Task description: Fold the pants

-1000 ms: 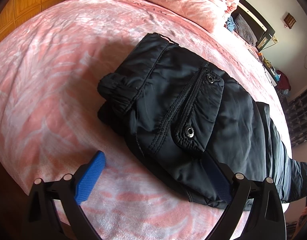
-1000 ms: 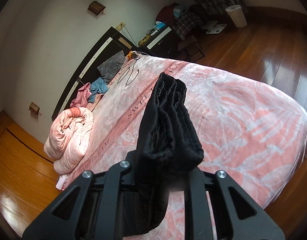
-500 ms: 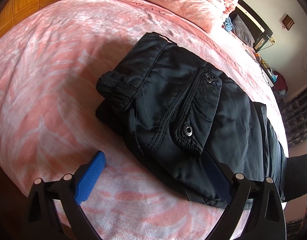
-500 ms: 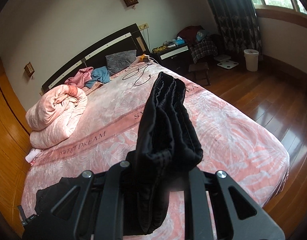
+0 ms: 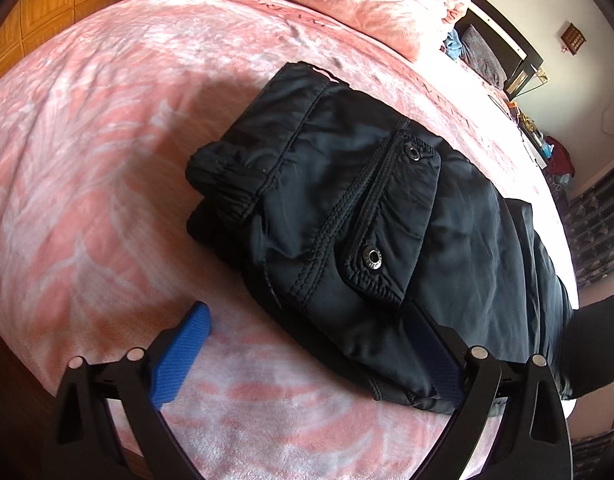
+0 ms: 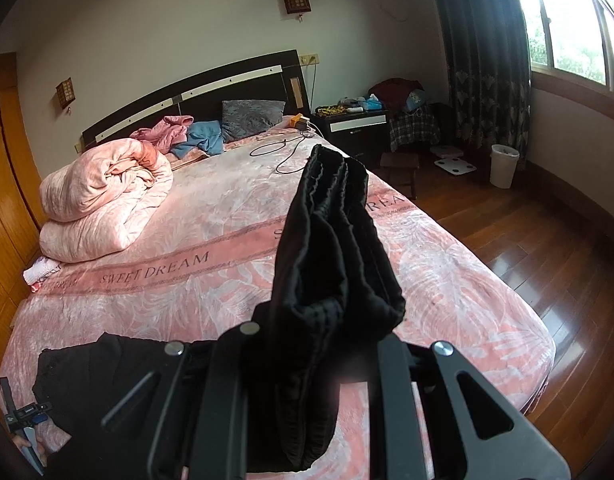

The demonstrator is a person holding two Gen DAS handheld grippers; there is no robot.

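Observation:
Black cargo pants [image 5: 347,216] lie on the pink bed [image 5: 87,140], waist end near the bed's front edge, with a snap-button pocket on top. My left gripper [image 5: 307,344] is open; its right blue pad rests on the pants' near edge and its left pad [image 5: 179,356] is over bare blanket. My right gripper [image 6: 307,340] is shut on the bunched leg end of the pants [image 6: 331,248] and holds it above the bed. The waist end also shows in the right wrist view [image 6: 119,376] at lower left.
A rolled pink quilt [image 6: 103,196] lies at the bed's far left. Clothes and a grey pillow [image 6: 251,118] sit by the dark headboard, with a cable [image 6: 283,152] on the blanket. A nightstand [image 6: 355,128], a stool and a white bin [image 6: 503,166] stand on the wooden floor at right.
My right gripper has swung round and up with the leg end, so its view now looks across the bed to the headboard. The left gripper has hardly moved.

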